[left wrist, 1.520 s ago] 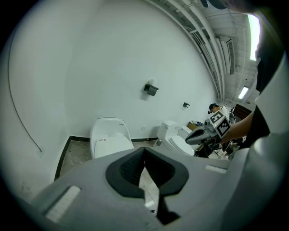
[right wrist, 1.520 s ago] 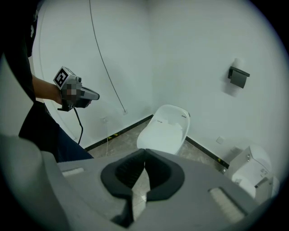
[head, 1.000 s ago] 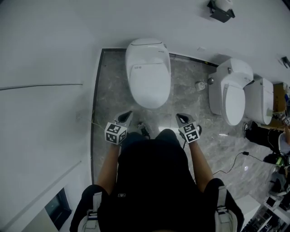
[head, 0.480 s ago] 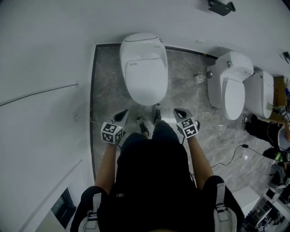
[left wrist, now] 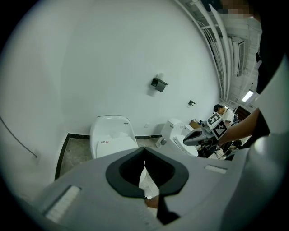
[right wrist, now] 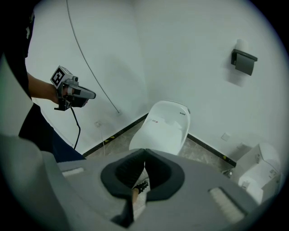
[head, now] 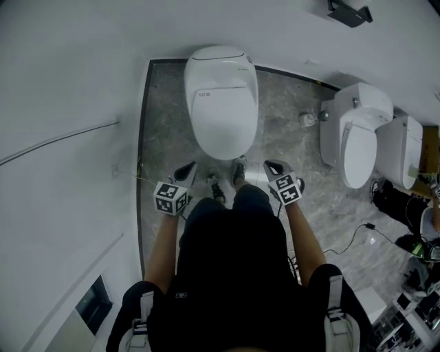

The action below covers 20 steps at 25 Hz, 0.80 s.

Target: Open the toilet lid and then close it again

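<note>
The white toilet (head: 220, 103) stands against the wall with its lid down flat; the left gripper view shows it at the centre left (left wrist: 113, 135) and the right gripper view shows it ahead (right wrist: 165, 126). Both grippers hover short of its front rim, one on each side, touching nothing. My left gripper (head: 187, 169) is shut with nothing in it, its jaws meeting at the tip (left wrist: 144, 150). My right gripper (head: 274, 167) is also shut with nothing in it (right wrist: 144, 151). Each gripper shows in the other's view: the right gripper (left wrist: 198, 136) and the left gripper (right wrist: 76, 94).
A second toilet (head: 357, 137) and a third one (head: 397, 152) stand to the right. A small floor fitting (head: 307, 118) sits between the toilets. A black fixture (head: 350, 12) hangs on the wall. A cable (head: 350, 240) trails on the marble floor. Another person (head: 412, 220) is at the right edge.
The person has stepped closer to the toilet, and both feet now show between the grippers. Both grippers moved forward a little and stayed shut.
</note>
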Available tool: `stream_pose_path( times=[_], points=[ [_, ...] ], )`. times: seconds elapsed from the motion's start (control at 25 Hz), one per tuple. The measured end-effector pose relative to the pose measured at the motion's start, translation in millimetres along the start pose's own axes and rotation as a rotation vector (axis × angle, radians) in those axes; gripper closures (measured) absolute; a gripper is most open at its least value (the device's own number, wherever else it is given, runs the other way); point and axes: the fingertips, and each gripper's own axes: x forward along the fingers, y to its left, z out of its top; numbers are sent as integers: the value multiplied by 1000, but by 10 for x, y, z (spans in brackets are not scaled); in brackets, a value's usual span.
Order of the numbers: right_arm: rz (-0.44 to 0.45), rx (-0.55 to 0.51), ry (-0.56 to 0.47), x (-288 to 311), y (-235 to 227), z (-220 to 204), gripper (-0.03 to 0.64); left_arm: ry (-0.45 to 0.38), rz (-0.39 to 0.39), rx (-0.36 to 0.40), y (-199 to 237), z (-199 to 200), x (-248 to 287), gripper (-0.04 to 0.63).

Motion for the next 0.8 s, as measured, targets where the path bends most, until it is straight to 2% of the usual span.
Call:
stream_pose_path(
  times=[0.48, 0.68, 0.8],
  points=[
    [152, -81, 92, 265, -240, 10, 614, -22, 80, -59, 101, 317, 353, 584],
    [232, -86, 141, 531, -195, -97, 614, -20, 119, -116, 251, 210, 463, 583],
    [253, -67, 169, 756, -186, -176, 614, 7, 122, -170, 385, -12, 570, 583]
  ],
)
